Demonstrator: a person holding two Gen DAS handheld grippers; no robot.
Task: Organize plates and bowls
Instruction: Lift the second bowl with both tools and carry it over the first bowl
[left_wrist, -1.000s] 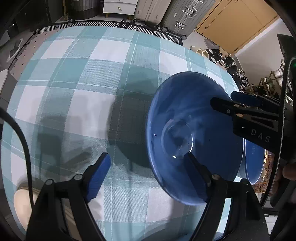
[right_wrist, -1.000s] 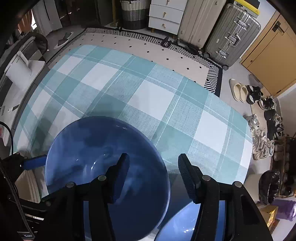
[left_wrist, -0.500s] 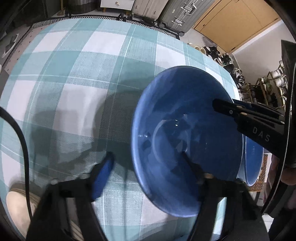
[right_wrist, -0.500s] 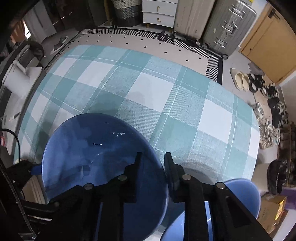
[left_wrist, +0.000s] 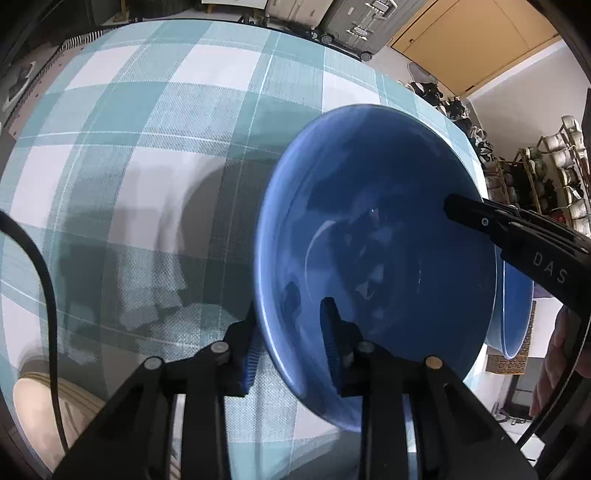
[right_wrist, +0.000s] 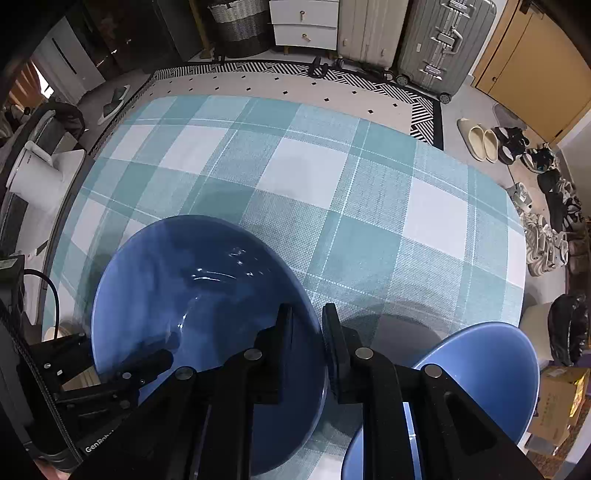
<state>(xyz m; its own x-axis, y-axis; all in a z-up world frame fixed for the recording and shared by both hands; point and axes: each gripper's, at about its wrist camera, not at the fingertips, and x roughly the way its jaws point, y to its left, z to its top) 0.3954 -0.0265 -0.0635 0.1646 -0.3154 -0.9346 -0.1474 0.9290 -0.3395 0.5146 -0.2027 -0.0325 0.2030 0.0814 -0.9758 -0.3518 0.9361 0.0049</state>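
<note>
Bowl (left_wrist: 369, 251) first: dark blue and glossy, it sits on the checked teal-and-white cloth (right_wrist: 306, 177) toward my near edge, and both of my grippers have it by the rim. From the left wrist, the bowl fills the view from about one o'clock round to five. My left gripper (left_wrist: 291, 332) straddles the rim at the bowl's seven o'clock, one finger outside the wall and the other inside; its jaws are closing, with the rim between them. I read them as pinched on it (the blur along the outer pad leaves that touch a little uncertain).

From the right wrist, the same bowl lies at about eight o'clock. My right gripper (right_wrist: 306, 332) straddles the rim at the bowl's four o'clock, one finger inside and one outside. Its jaws are nearly together and closing, and they look clamped on the thin edge. The left gripper's black fingers reach in across the bowl from the view's eight o'clock.

A second bowl (right_wrist: 480, 380), paler blue, sits just beside the dark one at five o'clock in the right view. I cannot tell whether the two touch. In the left view it peeks out behind the dark bowl at four o'clock.

Beyond the table, suitcases (right_wrist: 439, 40) stand at one o'clock.
</note>
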